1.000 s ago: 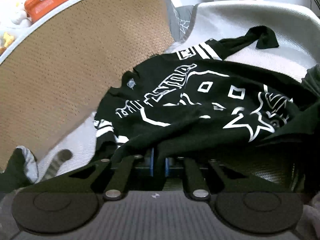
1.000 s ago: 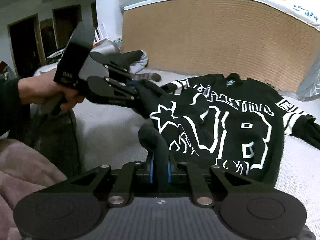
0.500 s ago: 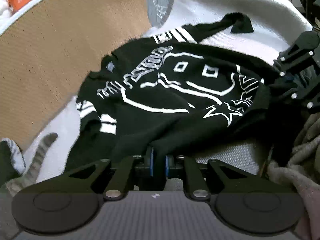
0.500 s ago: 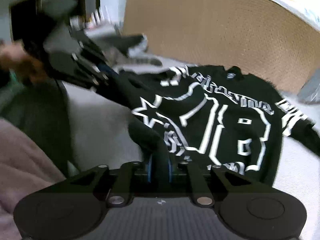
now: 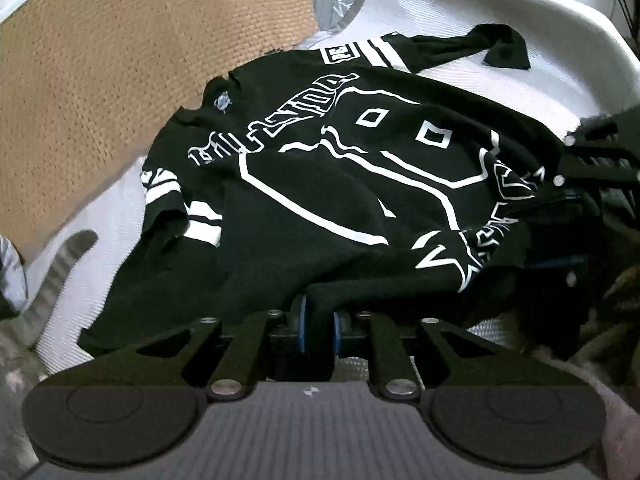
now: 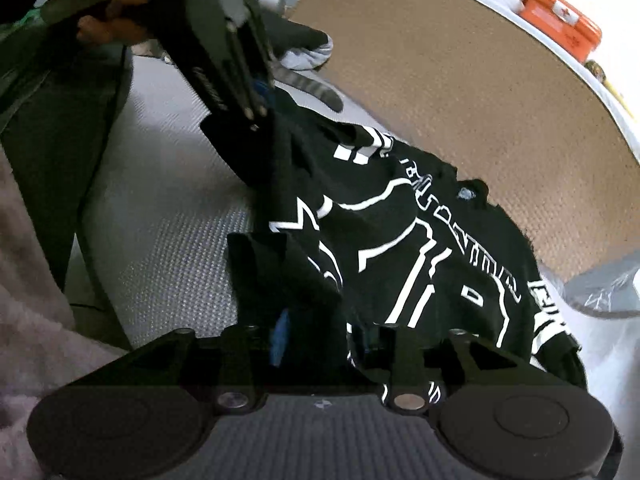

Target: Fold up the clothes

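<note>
The black jersey with white lettering and stripes is spread over a pale textured bed cover, neck end up against a brown woven headboard, one sleeve trailing off toward the far edge.

Left tongs are angled down at the near hem, blue pads nearly together with a fold of black cloth pinched between them, though they've just eased apart a touch. In the right wrist view you can see a hand wrapped round the handle up top, tongs slanting steeply down into the hem corner.

Right tongs are tipped down and rolled over to one side, and the jaws have just been opening – there's a clear gap now, one blue pad showing, with a lump of the jersey's hem lying loose between them rather than squeezed.

Grey socks sit near the headboard, and an orange case is up on the ledge.
</note>
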Available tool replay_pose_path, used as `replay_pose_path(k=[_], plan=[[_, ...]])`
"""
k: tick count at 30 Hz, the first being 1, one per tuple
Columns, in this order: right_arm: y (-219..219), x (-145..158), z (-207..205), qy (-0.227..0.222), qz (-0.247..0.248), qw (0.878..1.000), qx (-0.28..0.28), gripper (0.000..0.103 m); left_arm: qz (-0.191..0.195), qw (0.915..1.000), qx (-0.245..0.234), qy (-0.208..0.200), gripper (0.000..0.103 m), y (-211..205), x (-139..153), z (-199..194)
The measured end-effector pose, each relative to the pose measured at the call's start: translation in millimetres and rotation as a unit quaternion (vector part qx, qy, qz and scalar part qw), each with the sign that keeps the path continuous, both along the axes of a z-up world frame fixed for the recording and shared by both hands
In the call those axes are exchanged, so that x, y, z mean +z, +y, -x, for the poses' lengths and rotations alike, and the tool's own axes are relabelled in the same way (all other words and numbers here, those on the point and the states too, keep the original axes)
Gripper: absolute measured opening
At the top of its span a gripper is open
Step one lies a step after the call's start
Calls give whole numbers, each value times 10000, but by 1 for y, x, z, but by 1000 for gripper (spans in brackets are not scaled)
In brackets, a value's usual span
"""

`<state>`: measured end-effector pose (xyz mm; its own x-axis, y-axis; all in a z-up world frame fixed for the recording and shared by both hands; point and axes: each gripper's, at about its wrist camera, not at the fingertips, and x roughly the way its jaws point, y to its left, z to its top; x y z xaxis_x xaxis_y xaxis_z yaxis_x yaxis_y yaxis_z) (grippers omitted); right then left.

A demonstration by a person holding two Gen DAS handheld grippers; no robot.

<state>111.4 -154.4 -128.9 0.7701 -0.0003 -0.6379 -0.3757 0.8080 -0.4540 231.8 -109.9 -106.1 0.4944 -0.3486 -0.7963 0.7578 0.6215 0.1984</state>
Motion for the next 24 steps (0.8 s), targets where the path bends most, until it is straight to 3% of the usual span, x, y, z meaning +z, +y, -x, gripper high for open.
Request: replay_pose_path(k=[4, 10, 14, 18, 20, 24], plan=[[12, 0, 9, -195, 292, 9990, 292, 49, 174, 9992, 260, 264, 17, 0, -7, -13], [35, -6, 13, -191, 648, 9939, 867, 51, 752, 9903, 727, 913, 17, 3, -10, -42], [52, -21, 5, 5, 937, 9893, 1116, 51, 810, 9888, 738, 1014, 17, 1, -12, -47], [65, -36, -9, 201, 1139, 9884, 982, 47, 834, 9891, 708, 989, 17, 1, -13, -46], [67, -41, -20, 302, 1228, 9884, 845, 31, 859, 9890, 697, 982, 17, 2, -13, -45], [66, -43, -33, 519, 919, 9920, 696, 12, 853, 9895, 656, 962, 18, 5, -12, -44]])
